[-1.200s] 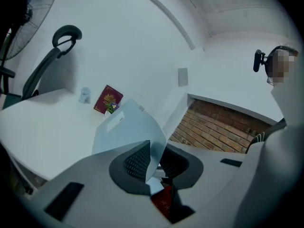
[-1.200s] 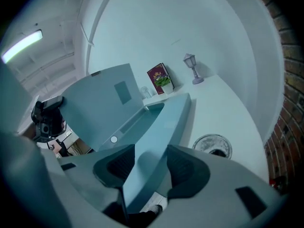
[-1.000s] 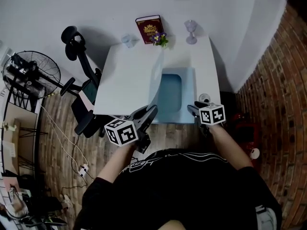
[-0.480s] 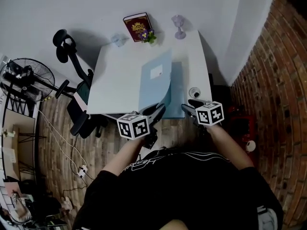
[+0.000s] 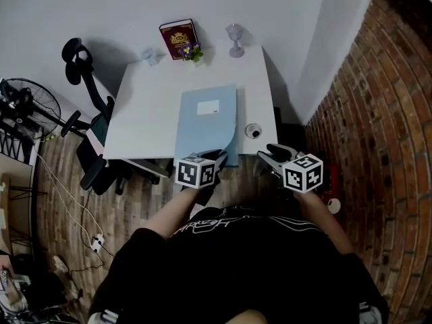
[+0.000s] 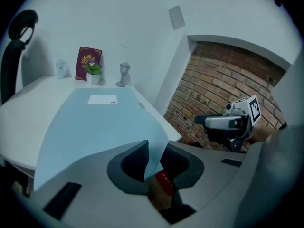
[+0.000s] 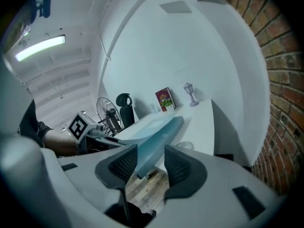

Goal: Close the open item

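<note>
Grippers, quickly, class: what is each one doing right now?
Left gripper: closed on a corner of the folder cover.
Right gripper: open, holding nothing.

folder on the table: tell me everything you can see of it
The folder is pale blue, thin and plastic-looking, with a white label on its cover. It lies almost shut, flat on the white table, its long side running away from the person and its near end at the table's front edge. The cover's near right corner curls up, pinched in the left gripper. The right gripper is open beside that end; whether it touches is unclear.
</note>
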Demonstrator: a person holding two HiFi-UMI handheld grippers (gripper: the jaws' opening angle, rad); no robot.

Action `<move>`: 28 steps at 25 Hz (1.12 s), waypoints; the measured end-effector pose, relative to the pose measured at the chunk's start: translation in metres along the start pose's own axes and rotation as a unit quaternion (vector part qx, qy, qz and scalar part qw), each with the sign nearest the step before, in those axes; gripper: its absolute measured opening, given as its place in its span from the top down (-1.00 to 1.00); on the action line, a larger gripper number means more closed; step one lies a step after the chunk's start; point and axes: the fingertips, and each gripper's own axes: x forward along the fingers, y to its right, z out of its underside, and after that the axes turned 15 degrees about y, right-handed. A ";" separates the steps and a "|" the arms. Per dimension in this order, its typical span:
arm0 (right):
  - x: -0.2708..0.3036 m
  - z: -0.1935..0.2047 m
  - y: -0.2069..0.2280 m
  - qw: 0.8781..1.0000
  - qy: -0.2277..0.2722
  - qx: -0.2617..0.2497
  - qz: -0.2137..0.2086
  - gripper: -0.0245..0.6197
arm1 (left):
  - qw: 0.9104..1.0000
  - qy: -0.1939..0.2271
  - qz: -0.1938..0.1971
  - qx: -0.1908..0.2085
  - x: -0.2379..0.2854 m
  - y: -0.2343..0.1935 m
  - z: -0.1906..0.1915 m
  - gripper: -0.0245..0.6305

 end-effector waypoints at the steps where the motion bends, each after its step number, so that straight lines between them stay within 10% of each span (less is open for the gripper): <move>1: -0.005 -0.002 0.000 1.000 0.004 -0.001 0.002 0.36 | 1.000 -0.008 -0.002 0.009 0.003 0.000 0.003 0.67; 11: -0.035 -0.015 -0.002 0.999 0.036 -0.004 0.011 0.37 | 0.993 -0.072 0.025 0.087 0.016 0.009 0.021 0.57; 15: -0.042 -0.017 -0.010 0.999 0.041 -0.004 0.006 0.37 | 0.989 -0.081 0.074 0.095 0.016 0.023 0.029 0.20; 28: -0.029 -0.042 -0.110 0.995 0.082 -0.016 -0.045 0.85 | 0.981 0.079 0.144 0.101 -0.088 0.058 -0.035 0.24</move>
